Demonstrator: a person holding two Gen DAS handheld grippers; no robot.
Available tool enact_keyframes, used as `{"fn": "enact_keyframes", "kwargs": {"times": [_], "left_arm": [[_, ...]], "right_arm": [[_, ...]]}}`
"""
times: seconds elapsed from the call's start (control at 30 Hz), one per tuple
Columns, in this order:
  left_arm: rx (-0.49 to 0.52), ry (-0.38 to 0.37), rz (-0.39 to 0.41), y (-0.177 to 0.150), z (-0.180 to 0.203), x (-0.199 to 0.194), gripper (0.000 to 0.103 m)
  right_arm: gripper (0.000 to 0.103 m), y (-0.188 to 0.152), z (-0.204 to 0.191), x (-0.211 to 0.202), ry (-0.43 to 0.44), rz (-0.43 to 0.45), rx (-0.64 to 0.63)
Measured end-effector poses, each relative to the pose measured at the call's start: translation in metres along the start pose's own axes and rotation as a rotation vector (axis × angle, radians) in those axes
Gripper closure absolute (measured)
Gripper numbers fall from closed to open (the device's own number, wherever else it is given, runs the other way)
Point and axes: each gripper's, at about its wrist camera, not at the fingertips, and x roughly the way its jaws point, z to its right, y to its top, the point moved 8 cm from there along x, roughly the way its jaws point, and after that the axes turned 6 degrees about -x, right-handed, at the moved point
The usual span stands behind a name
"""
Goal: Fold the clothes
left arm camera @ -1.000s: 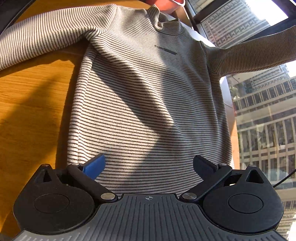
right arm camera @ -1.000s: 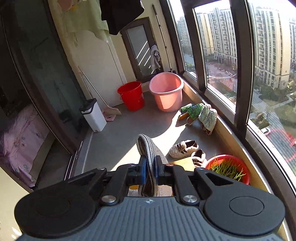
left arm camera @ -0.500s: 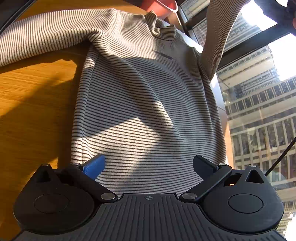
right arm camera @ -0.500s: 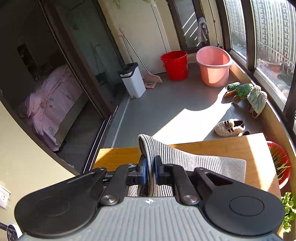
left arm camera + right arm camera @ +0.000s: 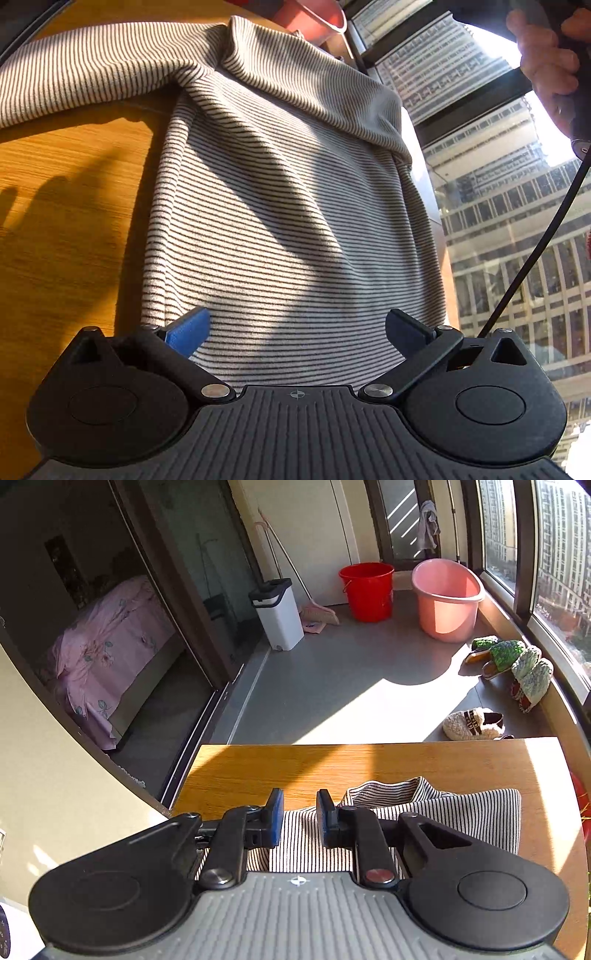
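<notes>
A striped long-sleeve sweater (image 5: 280, 206) lies flat on a wooden table (image 5: 55, 221). Its right sleeve (image 5: 306, 85) lies folded across the chest, while its left sleeve (image 5: 74, 77) stretches out to the left. My left gripper (image 5: 297, 328) is open and empty, hovering over the hem. My right gripper (image 5: 300, 812) is open and empty just above the sweater (image 5: 461, 812), near the folded sleeve. The hand holding the right gripper (image 5: 546, 55) shows at the top right of the left wrist view.
The table's far edge (image 5: 369, 744) ends above a grey balcony floor. A red bucket (image 5: 367, 590), a pink tub (image 5: 447, 598), a white bin (image 5: 277, 613) and slippers (image 5: 476, 723) stand there. Windows run along the right side.
My right gripper carried the right sleeve over the chest, laid it down and opened, letting go of it. My left gripper has stayed open over the hem.
</notes>
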Motion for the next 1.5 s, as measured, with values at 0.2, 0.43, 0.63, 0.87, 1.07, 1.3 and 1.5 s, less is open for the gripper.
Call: {"fn": "enact_keyframes", "kwargs": {"times": [0.2, 0.43, 0.63, 0.87, 1.07, 1.3, 1.5], "left_arm": [[-0.041, -0.011, -0.016, 0.0, -0.008, -0.009, 0.0], [-0.147, 0.108, 0.153, 0.008, -0.053, -0.08, 0.0], [-0.353, 0.243, 0.223, -0.001, -0.131, -0.143, 0.0], [-0.364, 0.3, 0.236, -0.004, -0.158, -0.163, 0.0], [-0.332, 0.286, 0.228, 0.005, -0.151, -0.15, 0.0], [-0.294, 0.268, 0.215, 0.015, -0.134, -0.134, 0.0], [-0.259, 0.25, 0.185, 0.019, -0.11, -0.111, 0.0]], "right_arm": [[0.065, -0.042, -0.033, 0.019, 0.044, -0.119, -0.196], [0.062, -0.109, -0.146, 0.017, 0.23, -0.165, -0.756], [0.063, -0.149, -0.215, 0.036, 0.34, -0.159, -1.014], [0.063, -0.188, -0.244, 0.086, 0.284, -0.194, -1.21], [0.098, -0.169, -0.237, 0.092, 0.287, -0.195, -1.053], [0.099, -0.068, -0.172, 0.042, 0.304, -0.043, -0.48], [0.099, 0.006, -0.048, -0.007, 0.18, 0.155, 0.0]]}}
